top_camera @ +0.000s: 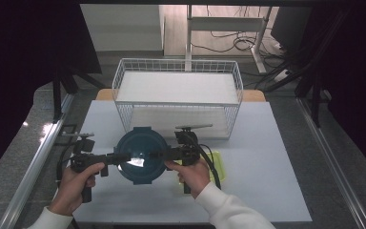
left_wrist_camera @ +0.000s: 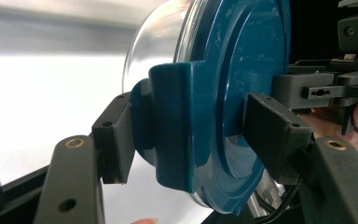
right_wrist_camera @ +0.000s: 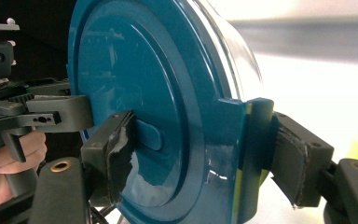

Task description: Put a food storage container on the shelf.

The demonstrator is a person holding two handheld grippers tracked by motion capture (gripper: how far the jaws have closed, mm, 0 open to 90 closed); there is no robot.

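Above the table's (top_camera: 267, 191) near half, just short of the wire basket (top_camera: 177, 95) at 12 o'clock, hangs the lidded bowl (top_camera: 140, 155) — carried by both grippers. The left gripper (top_camera: 116, 158) clamps its 9 o'clock latch, jaws partly closed on the lid's edge; the right gripper (top_camera: 156, 155) pinches the 3 o'clock latch likewise. Pickup looks done (bowl seems clear of the table); placing it — probably in the basket — remains.

Both forearms come in from the bottom, sleeves white; the left hand (top_camera: 76, 183) grips its left gripper (top_camera: 116, 159) pointing inward; the right hand (top_camera: 193, 174) holds the right gripper (top_camera: 153, 155) facing it; each pair of jaws is clamped on an edge of the round container (top_camera: 140, 155) between them.
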